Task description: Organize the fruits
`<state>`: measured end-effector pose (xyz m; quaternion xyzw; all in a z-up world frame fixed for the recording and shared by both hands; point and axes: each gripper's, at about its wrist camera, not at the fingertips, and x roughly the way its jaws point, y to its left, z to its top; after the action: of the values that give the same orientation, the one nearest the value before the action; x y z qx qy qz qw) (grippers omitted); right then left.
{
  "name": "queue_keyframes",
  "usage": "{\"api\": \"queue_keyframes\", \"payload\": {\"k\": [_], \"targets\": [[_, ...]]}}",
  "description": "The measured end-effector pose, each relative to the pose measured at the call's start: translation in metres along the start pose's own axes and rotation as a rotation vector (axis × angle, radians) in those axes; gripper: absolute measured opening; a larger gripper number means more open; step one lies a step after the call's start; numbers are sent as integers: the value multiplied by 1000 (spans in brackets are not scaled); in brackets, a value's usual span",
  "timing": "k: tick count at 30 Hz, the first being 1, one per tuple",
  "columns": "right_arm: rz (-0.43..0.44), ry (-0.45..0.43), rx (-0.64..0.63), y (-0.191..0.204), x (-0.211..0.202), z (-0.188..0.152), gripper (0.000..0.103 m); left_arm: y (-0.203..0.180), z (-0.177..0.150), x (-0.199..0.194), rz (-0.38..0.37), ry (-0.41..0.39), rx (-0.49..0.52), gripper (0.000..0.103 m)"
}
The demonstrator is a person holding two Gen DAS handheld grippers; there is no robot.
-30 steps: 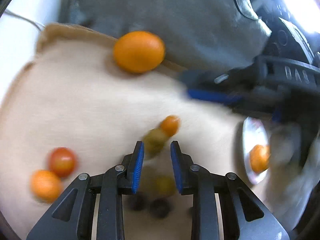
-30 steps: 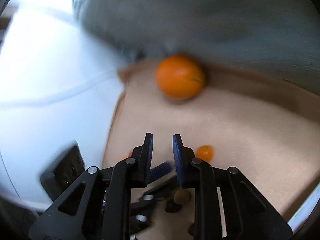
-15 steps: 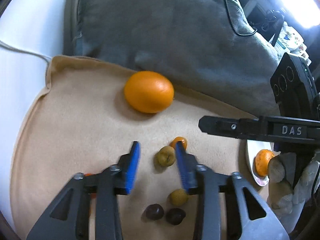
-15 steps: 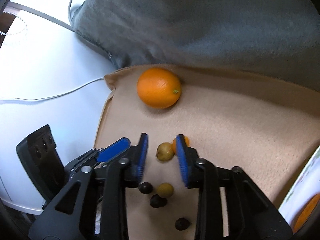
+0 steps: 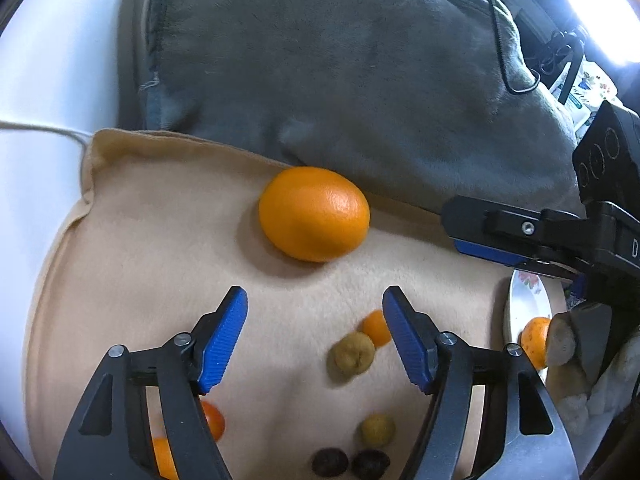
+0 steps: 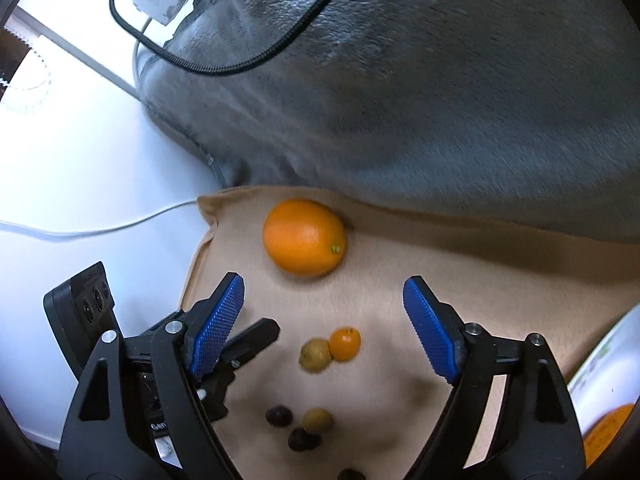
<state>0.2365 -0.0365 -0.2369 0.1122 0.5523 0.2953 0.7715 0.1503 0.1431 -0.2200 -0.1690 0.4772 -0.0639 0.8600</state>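
Note:
A big orange [image 5: 314,219] lies on a beige cloth [image 5: 140,248] by a grey cushion; it also shows in the right wrist view [image 6: 304,238]. Nearer lie a small orange fruit [image 5: 376,327] touching a yellow-green fruit [image 5: 351,354], another yellow-green fruit [image 5: 377,430] and two dark fruits [image 5: 330,462]. My left gripper [image 5: 316,340] is open and empty, above the cloth short of the big orange. My right gripper [image 6: 324,324] is open and empty above the small fruits [image 6: 330,350]. A white plate [image 5: 524,304] at the right holds an orange fruit [image 5: 536,338].
A grey cushion [image 5: 340,72] borders the cloth's far side. A white table surface [image 6: 80,160] with a white cable [image 6: 100,230] lies to the left. Two orange-red fruits [image 5: 212,420] sit at the cloth's near left. A black cable [image 6: 240,64] lies on the cushion.
Both grippers have opened wide from nearly shut. Both views have steadied and drawn back a little, and the big orange now sits ahead of the fingers.

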Motion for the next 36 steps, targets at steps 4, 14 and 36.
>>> {"api": "queue_keyframes", "payload": {"k": [4, 14, 36], "targets": [[-22, -10, -18, 10, 12, 5, 85, 0, 5, 6, -29, 2, 12, 70], [-50, -18, -21, 20, 40, 13, 85, 4, 17, 20, -62, 0, 23, 70], [-55, 14, -40, 21, 54, 14, 71, -7, 30, 54, -112, 27, 19, 68]]}}
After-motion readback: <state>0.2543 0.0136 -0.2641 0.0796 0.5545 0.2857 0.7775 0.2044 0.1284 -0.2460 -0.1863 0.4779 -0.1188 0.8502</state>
